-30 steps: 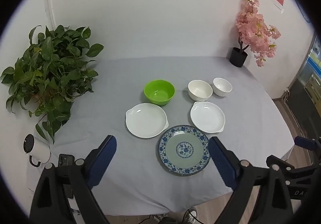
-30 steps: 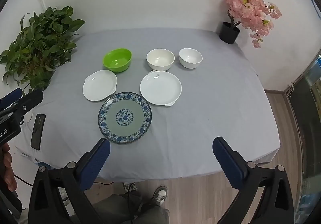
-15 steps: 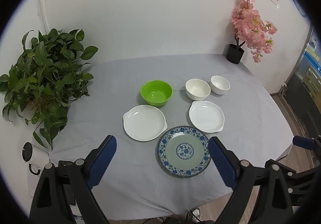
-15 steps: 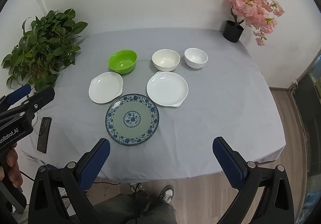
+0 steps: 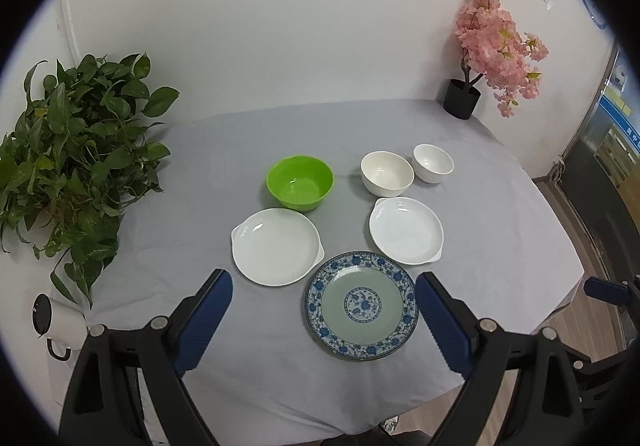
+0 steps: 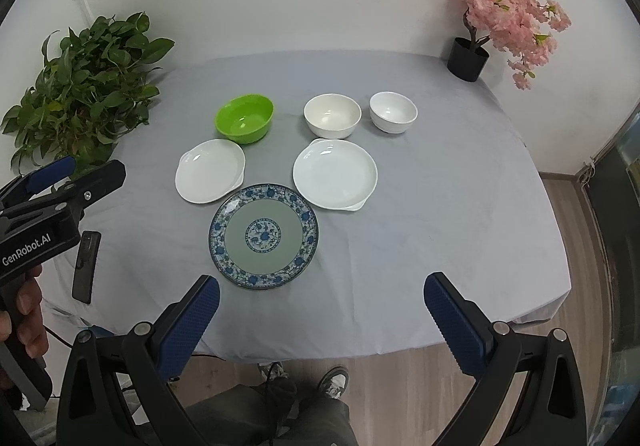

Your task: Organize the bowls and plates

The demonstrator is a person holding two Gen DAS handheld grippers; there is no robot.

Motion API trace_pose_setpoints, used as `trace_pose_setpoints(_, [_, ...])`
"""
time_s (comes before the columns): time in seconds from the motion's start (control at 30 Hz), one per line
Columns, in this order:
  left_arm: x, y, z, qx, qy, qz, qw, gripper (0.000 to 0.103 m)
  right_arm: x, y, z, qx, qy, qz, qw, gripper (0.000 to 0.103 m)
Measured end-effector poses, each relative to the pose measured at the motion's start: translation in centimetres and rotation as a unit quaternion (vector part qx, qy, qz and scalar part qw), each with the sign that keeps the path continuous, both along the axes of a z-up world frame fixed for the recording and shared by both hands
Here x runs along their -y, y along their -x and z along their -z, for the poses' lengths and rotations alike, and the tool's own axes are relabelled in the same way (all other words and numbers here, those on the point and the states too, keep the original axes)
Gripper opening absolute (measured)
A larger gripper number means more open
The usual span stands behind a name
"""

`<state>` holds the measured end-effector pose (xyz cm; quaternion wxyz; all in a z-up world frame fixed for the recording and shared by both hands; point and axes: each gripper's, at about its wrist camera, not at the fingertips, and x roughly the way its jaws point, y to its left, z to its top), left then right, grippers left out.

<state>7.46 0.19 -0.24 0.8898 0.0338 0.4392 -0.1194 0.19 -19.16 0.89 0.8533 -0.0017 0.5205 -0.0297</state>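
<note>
On the grey tablecloth [image 5: 208, 174] lie a blue-patterned plate [image 5: 362, 304] [image 6: 264, 235] nearest me, a white plate [image 5: 277, 246] [image 6: 211, 170] to its left and another white plate [image 5: 406, 230] [image 6: 335, 174] to its right. Behind them stand a green bowl [image 5: 300, 182] [image 6: 245, 118], a cream bowl [image 5: 387, 173] [image 6: 332, 115] and a small white bowl [image 5: 433, 163] [image 6: 393, 112]. My left gripper [image 5: 323, 298] is open, above the table's near edge, straddling the patterned plate. My right gripper [image 6: 320, 306] is open and empty, held back over the front edge.
A leafy green plant [image 5: 68, 150] [image 6: 88, 86] fills the left side, a pink flowering tree in a black pot [image 5: 488, 50] [image 6: 504, 6] the far right corner. A white mug [image 5: 56, 324] and a dark remote [image 6: 86, 266] lie at the near left. A person's legs and shoes [image 6: 296, 398] are below the table edge.
Both grippers have shifted slightly; the dishes sit a little lower and further right in the right wrist view. Nothing on the table has moved, and both grippers stay open.
</note>
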Motion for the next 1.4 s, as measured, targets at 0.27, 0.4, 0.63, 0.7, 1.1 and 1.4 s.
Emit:
trace_pose_setpoints(0.27, [0.7, -0.8, 0.8, -0.014, -0.009, -0.020, 0.9997, 0.093, 0.8, -1.4, 1.2, -0.011, 0.000, -0.017, 1.000, 0.103])
trace_pose_setpoints(0.4, [1.2, -1.0, 0.9, -0.014, -0.025, -0.048, 0.9984, 0.093, 1.4, -3.5, 1.7, -0.015, -0.008, -0.044, 0.999, 0.103])
trace_pose_setpoints(0.63, [2.4, -1.6, -0.3, -0.008, -0.034, -0.089, 0.9954, 0.093, 2.8, -8.5, 2.1, -0.013, -0.023, -0.122, 0.992, 0.103])
trace_pose_setpoints(0.7, [2.6, -1.9, -0.1, -0.017, -0.022, -0.094, 0.9951, 0.093, 3.2, -10.1, 2.1, -0.009, -0.024, -0.143, 0.989, 0.103])
trace_pose_setpoints(1.1, [1.4, -5.1, 5.1, -0.090, 0.023, -0.119, 0.9885, 0.093, 5.3, -15.1, 5.6, -0.017, -0.038, -0.196, 0.980, 0.103])
trace_pose_setpoints(1.4, [-1.5, -8.6, 13.2, -0.164, 0.074, -0.102, 0.9784, 0.092, 4.9, -15.9, 13.7, -0.055, -0.099, -0.162, 0.980, 0.101])
